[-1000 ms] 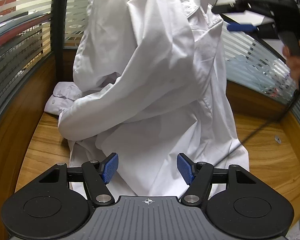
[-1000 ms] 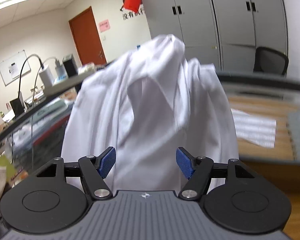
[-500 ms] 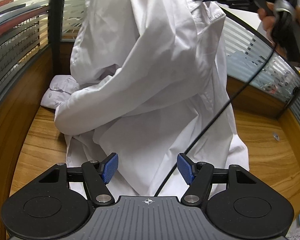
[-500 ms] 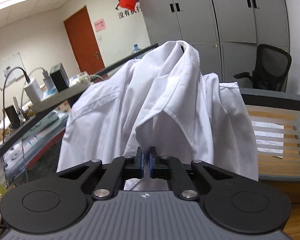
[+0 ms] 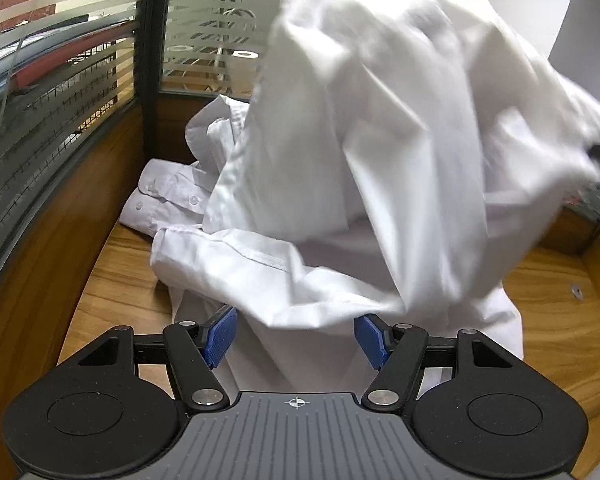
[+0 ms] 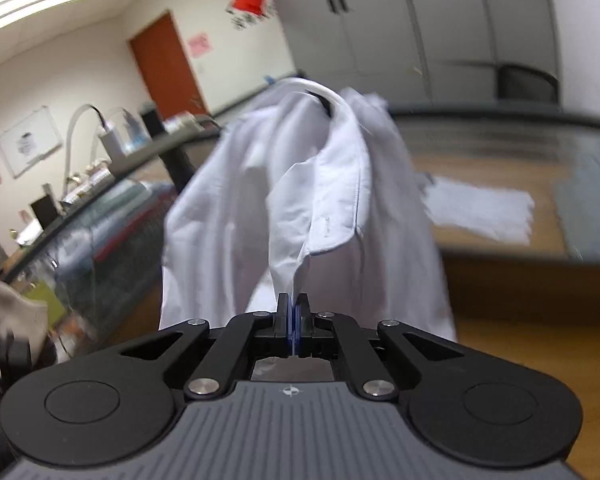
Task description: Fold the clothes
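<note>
A white button-up shirt [image 5: 380, 152] hangs crumpled and blurred above the wooden desk [image 5: 552, 320], its lower part and a cuffed sleeve [image 5: 168, 200] resting on the wood. My left gripper [image 5: 296, 334] is open just under the drooping fabric, with cloth between but not pinched by its blue pads [image 5: 220, 334]. In the right wrist view the shirt [image 6: 332, 200] drapes from its collar, and my right gripper [image 6: 293, 320] is shut on a point of the fabric near the collar. At the far right of the left wrist view a dark tip shows at the shirt's edge.
A grey partition with frosted striped glass [image 5: 216, 32] and a wooden inner wall [image 5: 60, 220] enclose the desk on the left and back. A sheet of paper [image 6: 480, 208] lies on another desk beyond. Grey cabinets [image 6: 440, 28] and an orange door [image 6: 168, 64] stand behind.
My right gripper has kept its hold and pulled the shirt up and to the right. The shirt has swung and spread, baring the cuffed sleeve at left. The left gripper stays open.
</note>
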A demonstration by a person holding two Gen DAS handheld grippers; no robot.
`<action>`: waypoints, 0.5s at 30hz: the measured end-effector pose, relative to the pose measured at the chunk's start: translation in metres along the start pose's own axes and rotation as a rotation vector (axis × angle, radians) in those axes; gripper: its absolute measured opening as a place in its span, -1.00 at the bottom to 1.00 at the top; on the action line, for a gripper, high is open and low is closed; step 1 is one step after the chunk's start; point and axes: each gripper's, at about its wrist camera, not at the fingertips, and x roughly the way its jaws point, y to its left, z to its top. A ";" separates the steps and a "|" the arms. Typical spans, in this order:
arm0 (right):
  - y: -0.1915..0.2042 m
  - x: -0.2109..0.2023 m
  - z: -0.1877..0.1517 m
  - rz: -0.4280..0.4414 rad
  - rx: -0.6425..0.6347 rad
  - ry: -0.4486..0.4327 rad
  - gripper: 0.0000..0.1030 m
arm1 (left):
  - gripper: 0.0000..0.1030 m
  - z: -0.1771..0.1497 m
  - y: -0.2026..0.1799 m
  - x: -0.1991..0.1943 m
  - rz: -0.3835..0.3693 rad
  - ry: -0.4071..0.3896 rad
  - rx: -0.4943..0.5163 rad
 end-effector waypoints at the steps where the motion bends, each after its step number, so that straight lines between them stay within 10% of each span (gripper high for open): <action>1: -0.007 -0.007 -0.012 -0.019 0.018 0.019 -0.98 | 0.31 -0.001 -0.001 0.000 0.001 0.005 0.003; 15: -0.086 -0.031 -0.156 -0.336 0.226 0.288 -0.97 | 0.32 -0.001 -0.013 0.008 -0.017 0.023 0.031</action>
